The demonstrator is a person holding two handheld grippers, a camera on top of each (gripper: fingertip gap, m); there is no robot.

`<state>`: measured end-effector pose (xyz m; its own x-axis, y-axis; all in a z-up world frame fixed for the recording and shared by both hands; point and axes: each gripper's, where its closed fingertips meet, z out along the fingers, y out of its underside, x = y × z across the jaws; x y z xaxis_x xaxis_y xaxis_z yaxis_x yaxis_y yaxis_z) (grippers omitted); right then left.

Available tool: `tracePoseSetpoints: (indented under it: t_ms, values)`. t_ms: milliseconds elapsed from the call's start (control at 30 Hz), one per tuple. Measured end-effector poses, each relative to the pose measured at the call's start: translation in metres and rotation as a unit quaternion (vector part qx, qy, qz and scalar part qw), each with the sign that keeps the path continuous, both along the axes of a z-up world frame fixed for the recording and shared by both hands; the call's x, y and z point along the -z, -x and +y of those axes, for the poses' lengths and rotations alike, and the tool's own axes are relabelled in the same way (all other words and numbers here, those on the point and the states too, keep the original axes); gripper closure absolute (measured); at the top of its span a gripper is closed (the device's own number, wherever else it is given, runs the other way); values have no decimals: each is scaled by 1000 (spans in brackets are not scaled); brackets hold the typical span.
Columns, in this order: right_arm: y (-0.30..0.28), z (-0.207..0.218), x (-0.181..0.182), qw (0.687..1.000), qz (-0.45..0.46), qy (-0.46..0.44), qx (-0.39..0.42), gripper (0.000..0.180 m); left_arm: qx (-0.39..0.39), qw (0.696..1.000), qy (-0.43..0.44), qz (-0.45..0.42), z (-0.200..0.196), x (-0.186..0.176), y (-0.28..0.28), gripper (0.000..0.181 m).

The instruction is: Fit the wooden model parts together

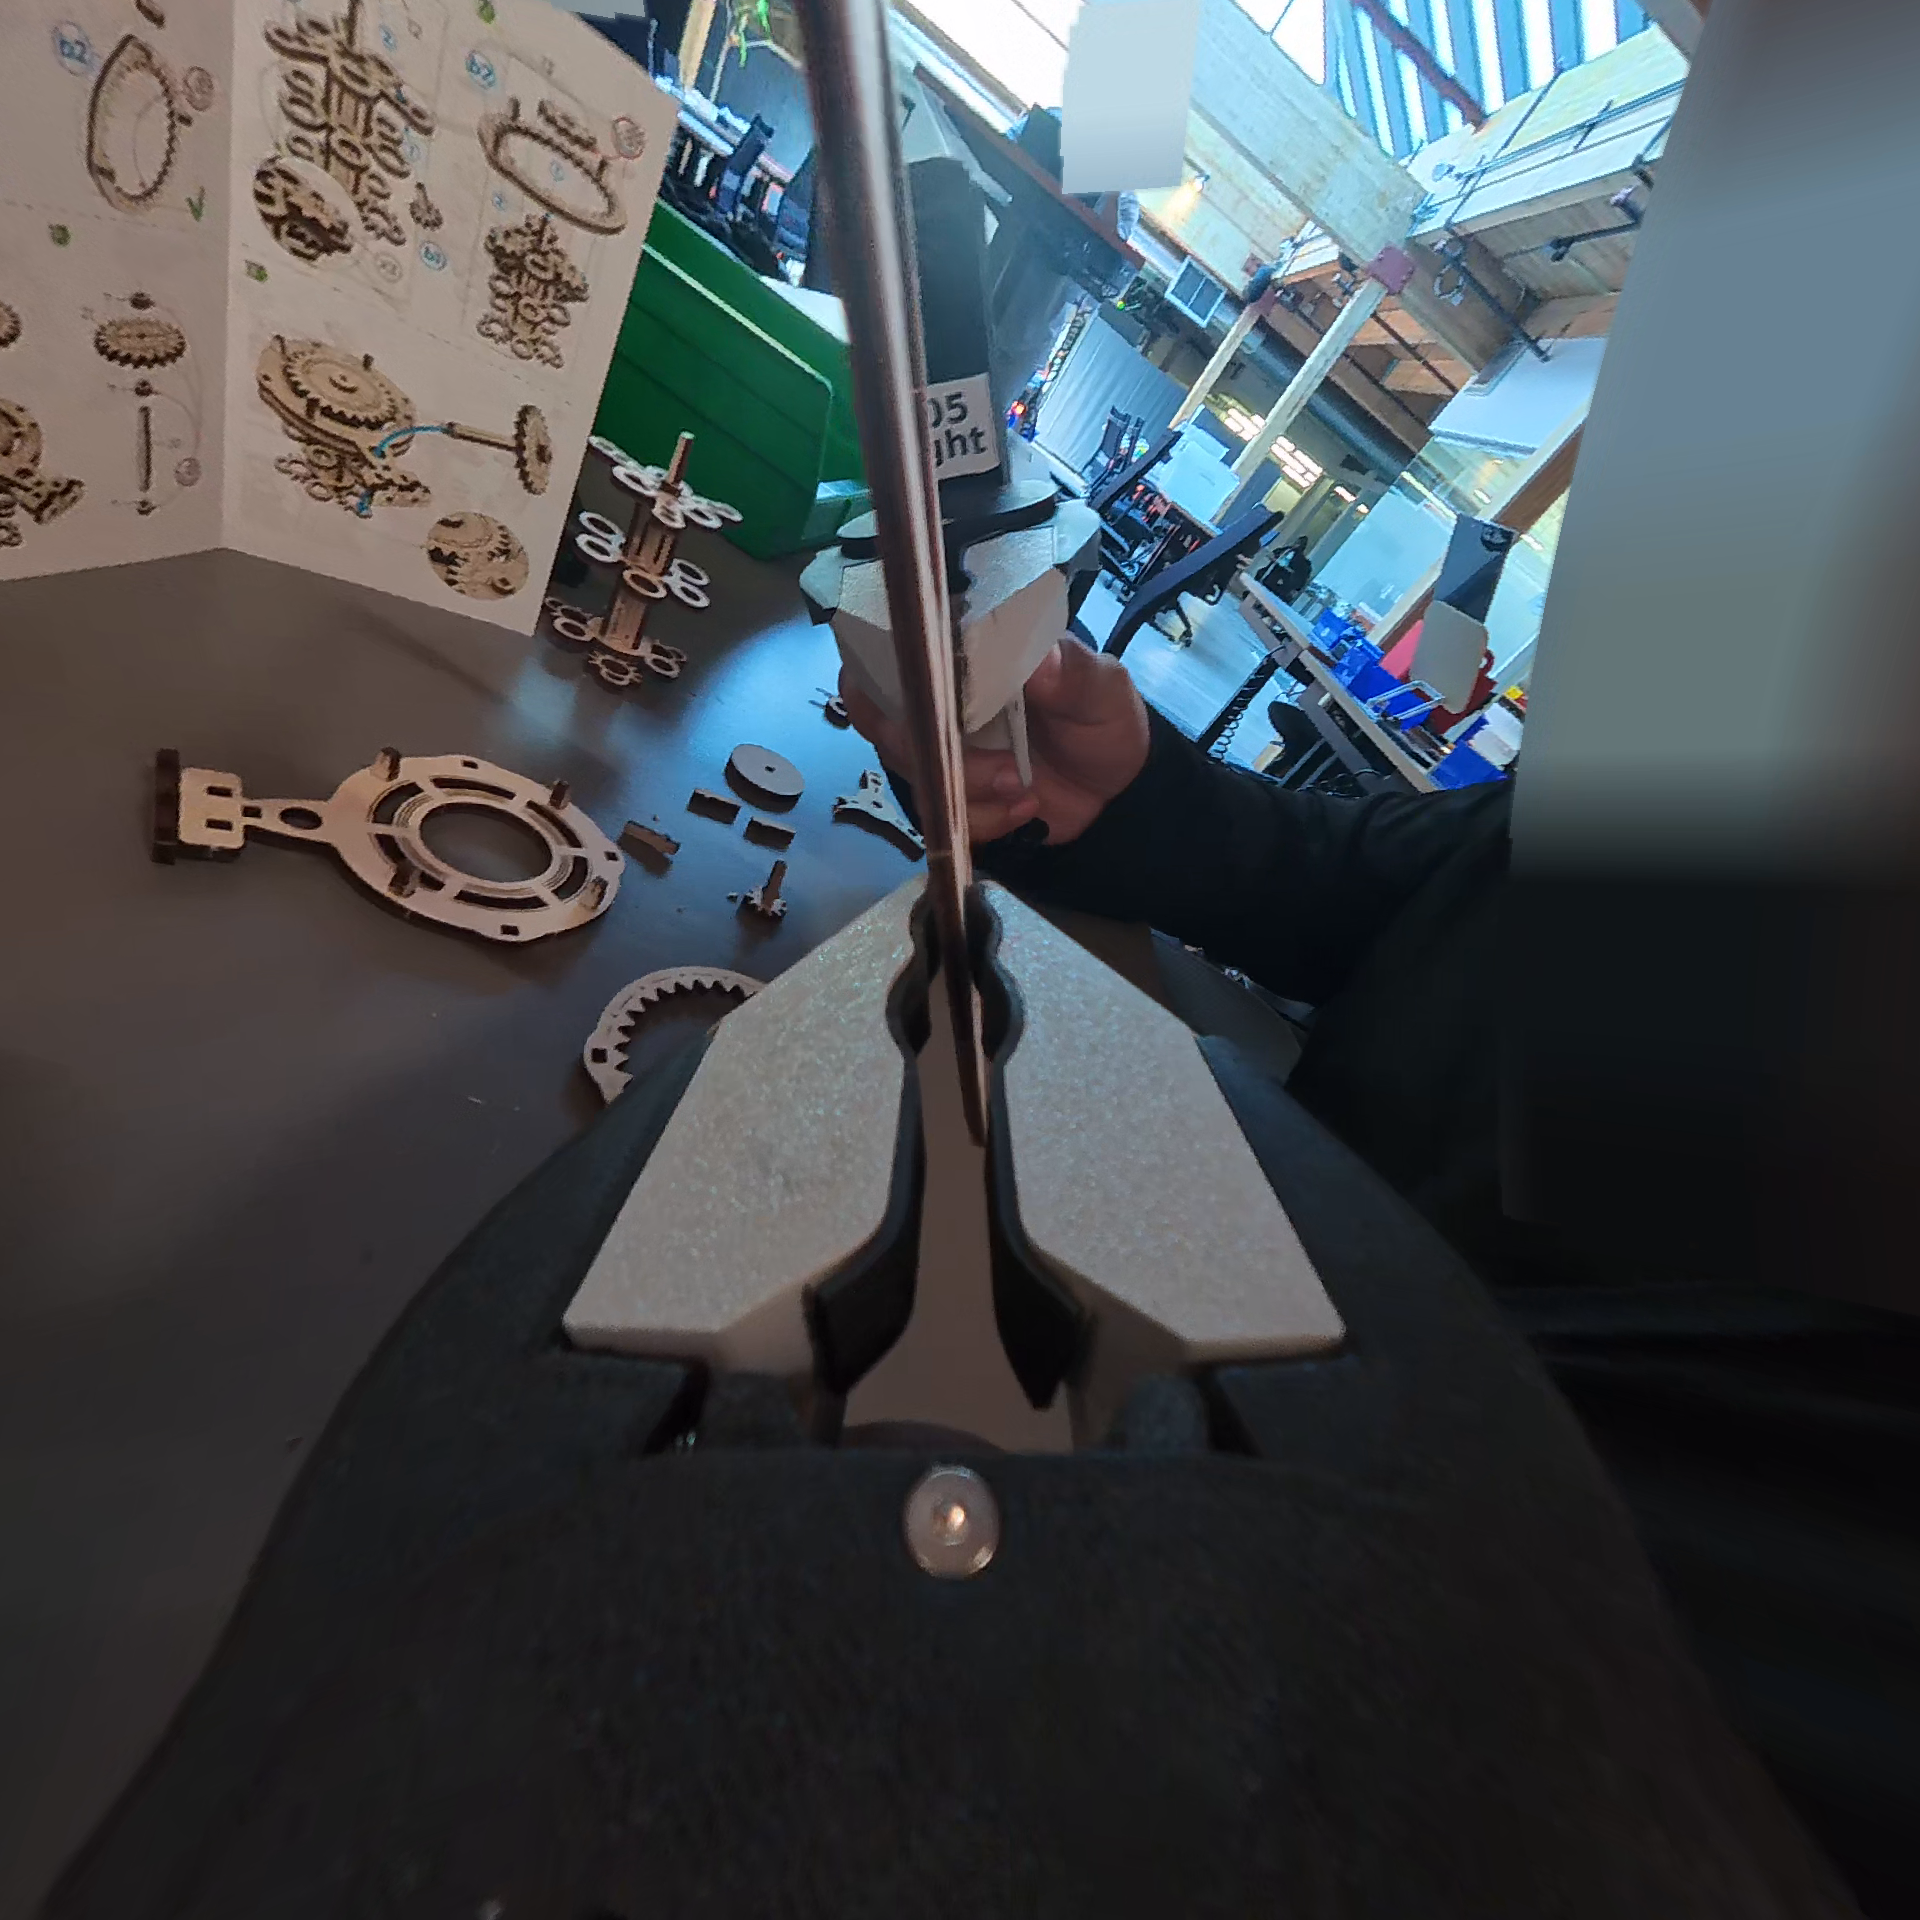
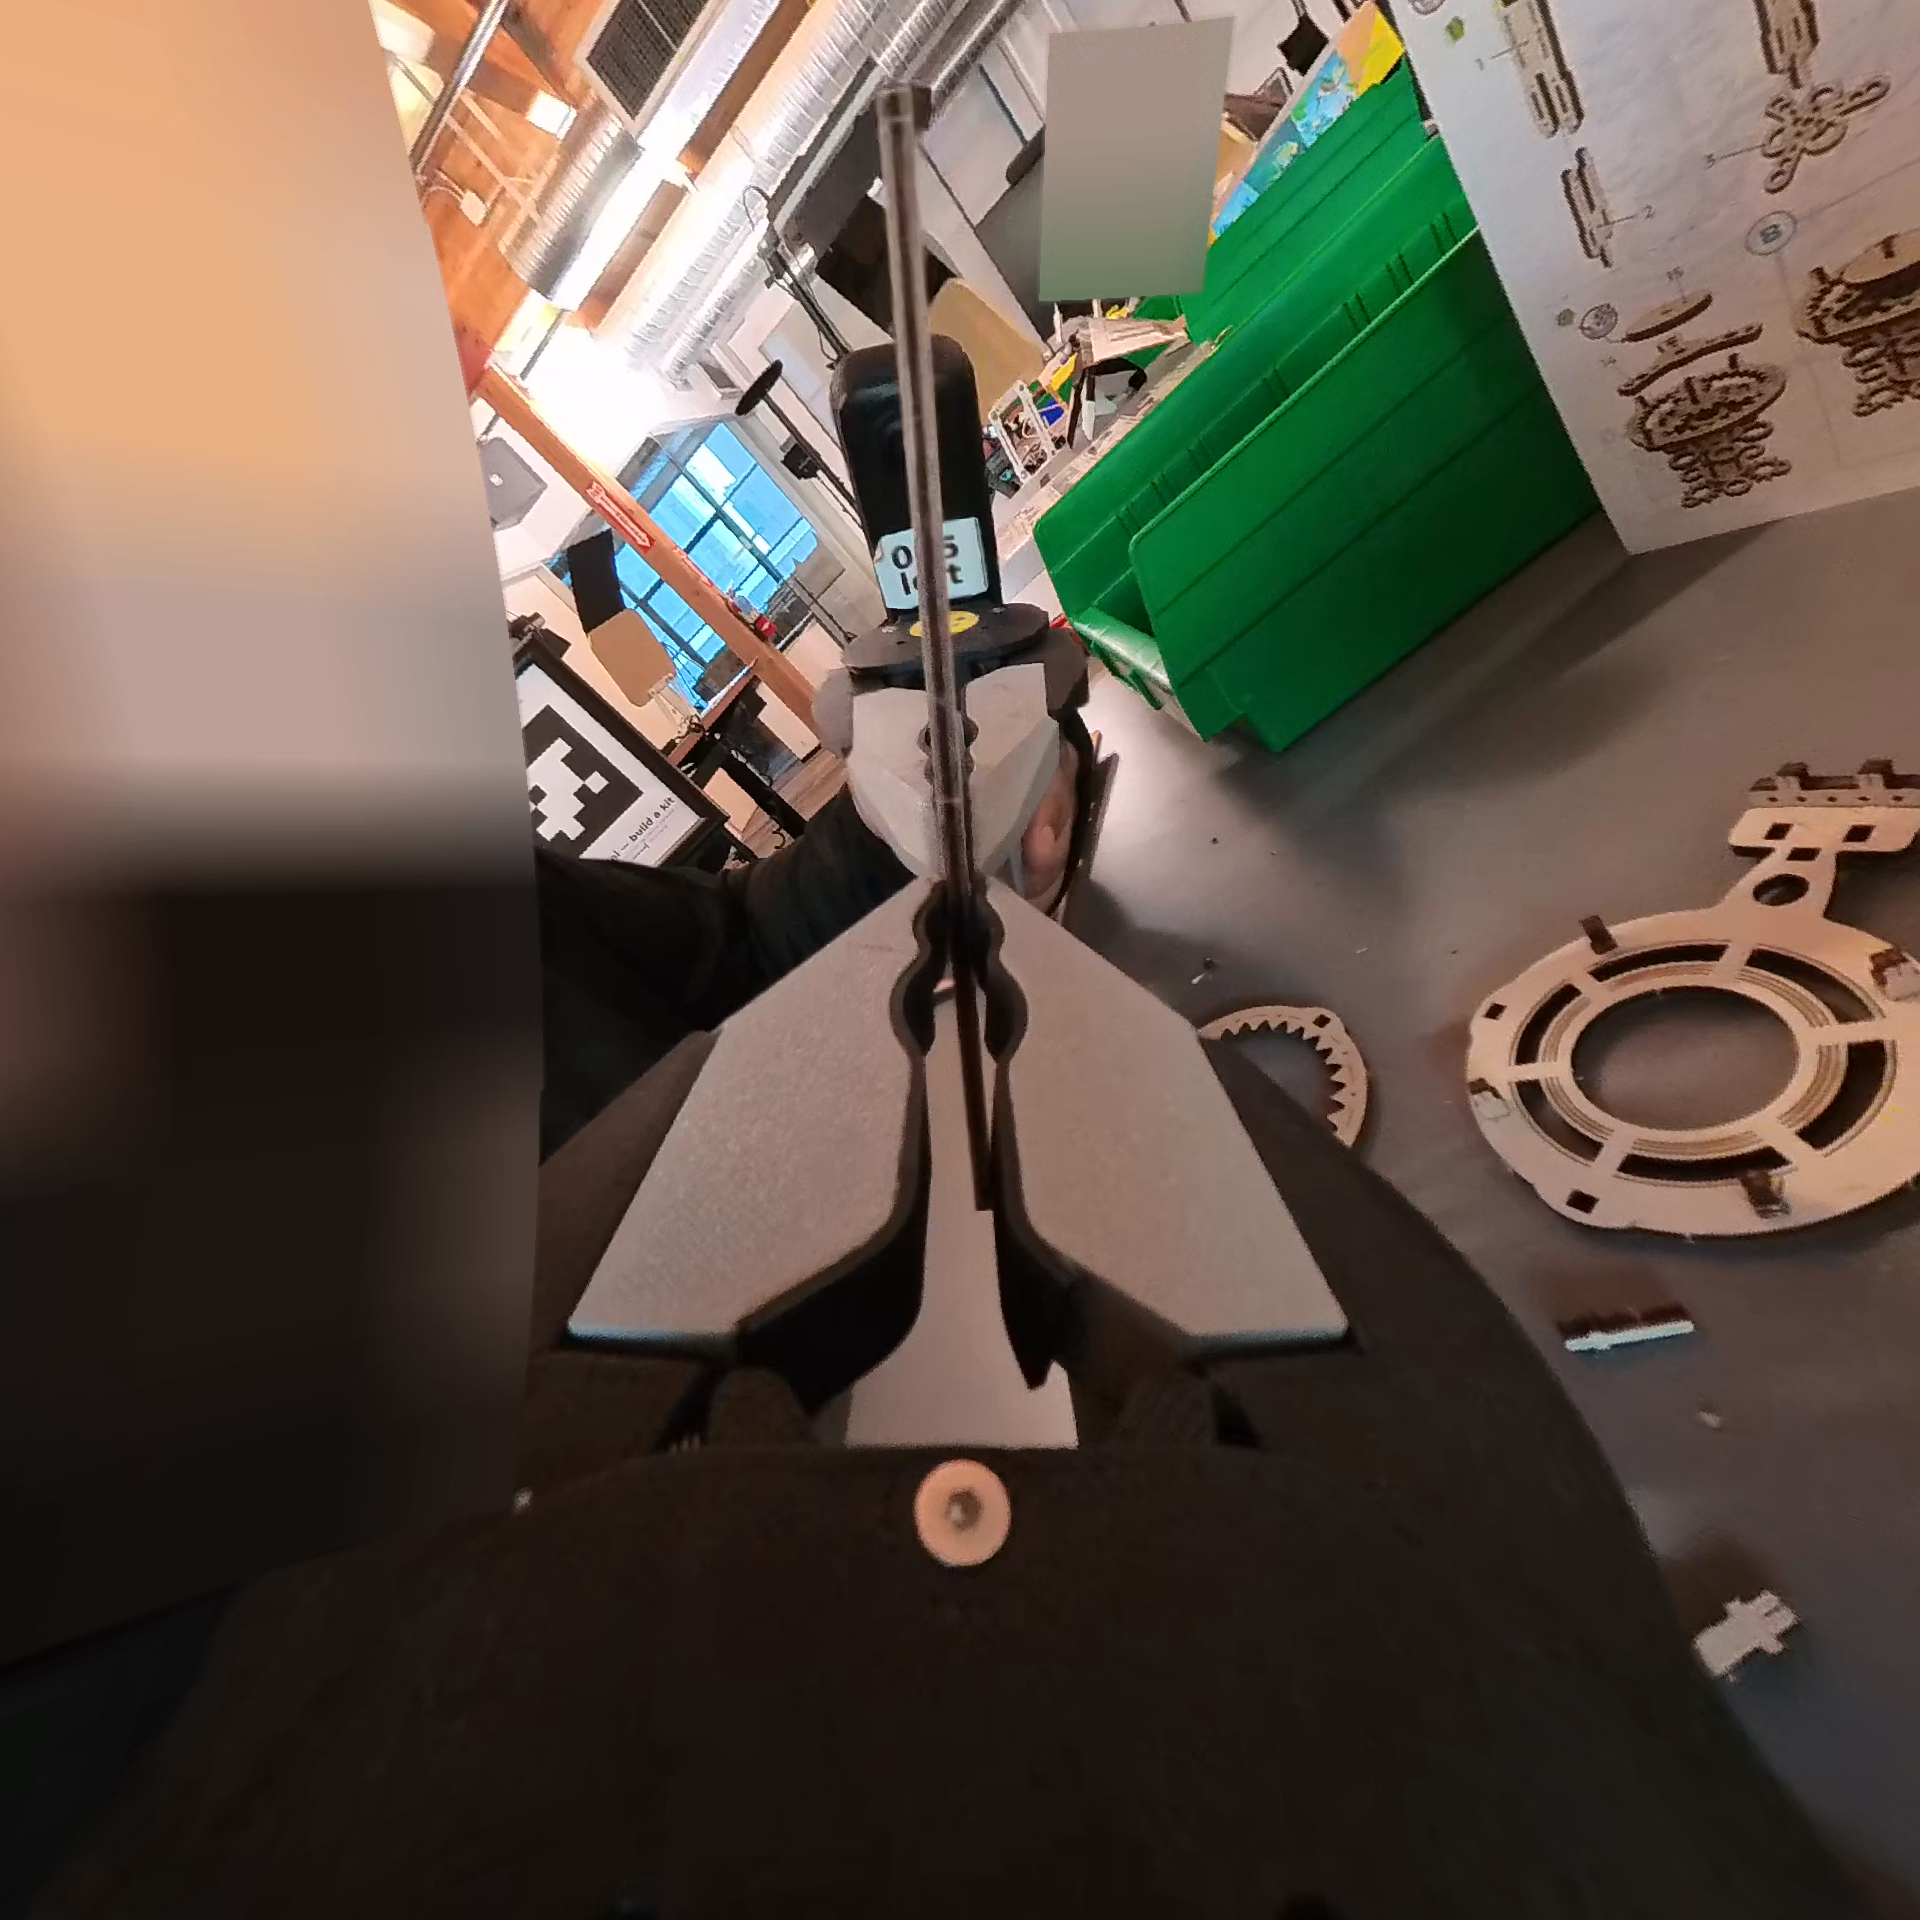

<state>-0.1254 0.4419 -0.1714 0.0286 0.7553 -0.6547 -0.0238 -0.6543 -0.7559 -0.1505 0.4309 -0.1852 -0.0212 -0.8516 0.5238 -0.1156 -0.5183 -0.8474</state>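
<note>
Thin wooden sheet (image 1: 902,416) seen edge-on, held above the table (image 1: 260,1091), pinched at both ends: left hand-held gripper (image 1: 951,914) and right hand-held gripper (image 2: 951,904), facing each other. Ring plate (image 1: 457,847) and toothed ring (image 1: 649,1023) lie flat on the table.

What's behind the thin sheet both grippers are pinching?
In the left wrist view, the sheet stands edge-on, hiding little. Behind it is the right hand-held gripper and the hand holding it. The strip directly behind its edge is covered.
</note>
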Motion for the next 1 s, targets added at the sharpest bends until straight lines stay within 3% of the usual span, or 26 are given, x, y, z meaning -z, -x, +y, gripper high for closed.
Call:
tracePoseSetpoints:
  t_ms: [233,433,600,867,1000]
  values:
    - [0,6,4,998,-29,-49,18,178,-11,1000,11,7,5,2,3,181]
    - [2,6,3,1000,-9,-26,10,180,-20,999,28,-19,9,-4,0,174]
    - [4,8,5,1000,-6,-14,8,179,-29,1000,9,-9,11,0,-1,181]
    - [1,17,1,996,-34,-68,45,160,-29,999,14,11,9,7,-7,181]
    - [8,12,6,996,-47,-72,27,176,-31,999,5,20,8,9,-9,181]
